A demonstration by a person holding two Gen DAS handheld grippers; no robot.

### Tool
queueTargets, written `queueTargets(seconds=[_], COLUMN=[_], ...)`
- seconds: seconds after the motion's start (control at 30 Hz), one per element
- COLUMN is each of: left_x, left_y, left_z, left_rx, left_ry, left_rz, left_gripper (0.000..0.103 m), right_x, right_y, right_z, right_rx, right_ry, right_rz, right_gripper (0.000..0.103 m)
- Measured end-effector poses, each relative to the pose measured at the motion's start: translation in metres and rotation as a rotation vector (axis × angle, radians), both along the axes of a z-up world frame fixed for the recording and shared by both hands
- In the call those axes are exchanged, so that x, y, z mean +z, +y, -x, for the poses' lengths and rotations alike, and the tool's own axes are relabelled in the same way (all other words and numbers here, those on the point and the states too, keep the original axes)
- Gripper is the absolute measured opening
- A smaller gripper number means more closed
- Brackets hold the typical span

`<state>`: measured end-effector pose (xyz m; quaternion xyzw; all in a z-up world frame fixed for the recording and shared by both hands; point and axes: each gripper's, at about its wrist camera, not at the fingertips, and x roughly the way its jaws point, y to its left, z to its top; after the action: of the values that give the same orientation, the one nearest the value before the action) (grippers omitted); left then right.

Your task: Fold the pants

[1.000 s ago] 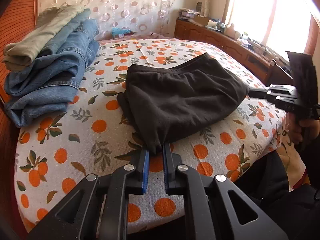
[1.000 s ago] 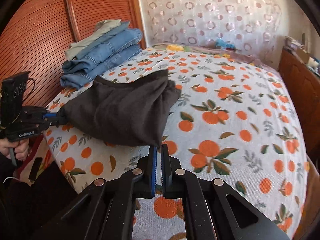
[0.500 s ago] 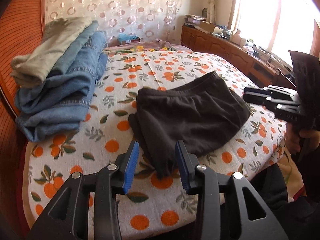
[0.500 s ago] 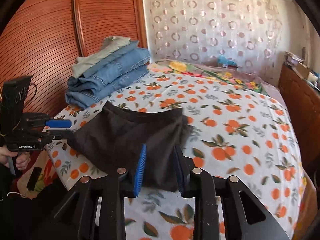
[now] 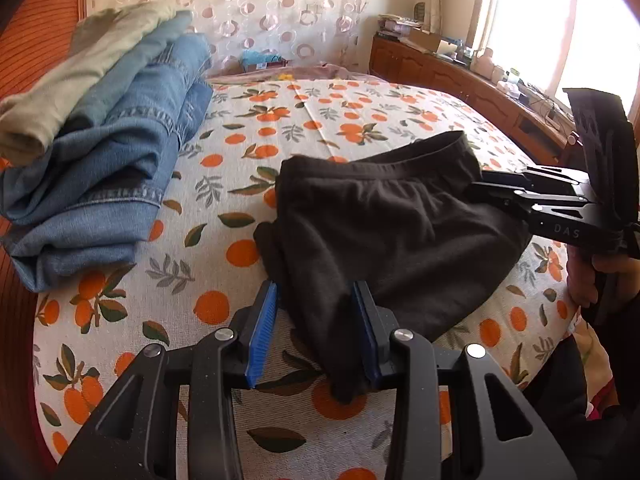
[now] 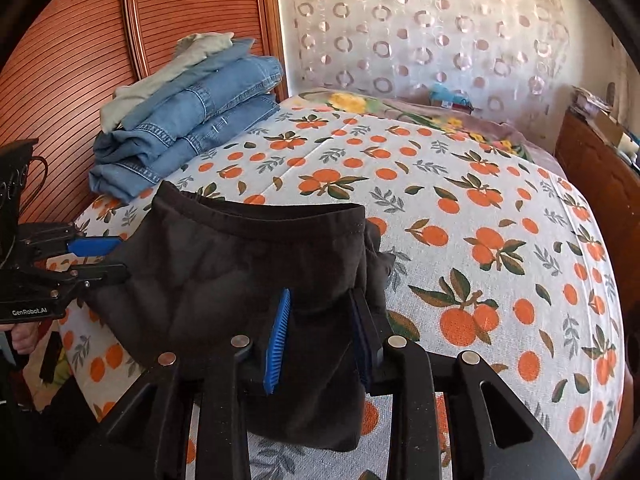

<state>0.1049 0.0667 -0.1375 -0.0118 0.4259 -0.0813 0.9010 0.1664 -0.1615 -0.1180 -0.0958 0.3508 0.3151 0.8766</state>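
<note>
Soft, matte black pants (image 5: 392, 224) lie folded on the orange-print bed (image 5: 280, 120), their near corners between the parted blue ribbed pads of the left tool (image 5: 316, 328) and the opening right tool (image 6: 320, 340), gripped by neither.

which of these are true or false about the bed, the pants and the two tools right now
1. The dark pants lie folded on the orange-print bedspread. True.
2. The left tool is clamped shut on a pant corner. False: its jaws stand apart, with a cloth corner loose between them.
3. A stack of folded jeans sits beside the wooden headboard. True.
4. The right tool is far from the pants, over bare bedspread. False: pant cloth lies between its opening jaws.
5. The top garment on the stack is red. False: it is pale green.
</note>
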Motion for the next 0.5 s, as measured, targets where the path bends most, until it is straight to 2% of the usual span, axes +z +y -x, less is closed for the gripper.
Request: queueTargets(seconds=[0.23,0.3,0.4,0.5], left_x=[0.002,0.005,0.009,0.012], left_y=[0.003,0.005,0.011,0.014], left_z=[0.001,-0.002,-0.010,-0.018], left_rx=[0.006,0.012,0.030,0.039], left_ry=[-0.008,-0.018,-0.030,-0.034], left_rz=[0.011,0.008,0.026,0.048], left_gripper=[0.041,0.051,0.053,0.055], right_x=[0.004,0.007,0.009,0.007], right_y=[-0.006,-0.010,-0.016,-0.016], right_z=[0.006,0.004,-0.003,-0.012], right_rx=[-0.011,-0.021,-0.041,-0.057], right_ry=[-0.013,-0.022,-0.015,0.015], right_rz=[-0.026,-0.041,-0.056,-0.051], right_gripper=[0.037,0.042,0.048,0.049])
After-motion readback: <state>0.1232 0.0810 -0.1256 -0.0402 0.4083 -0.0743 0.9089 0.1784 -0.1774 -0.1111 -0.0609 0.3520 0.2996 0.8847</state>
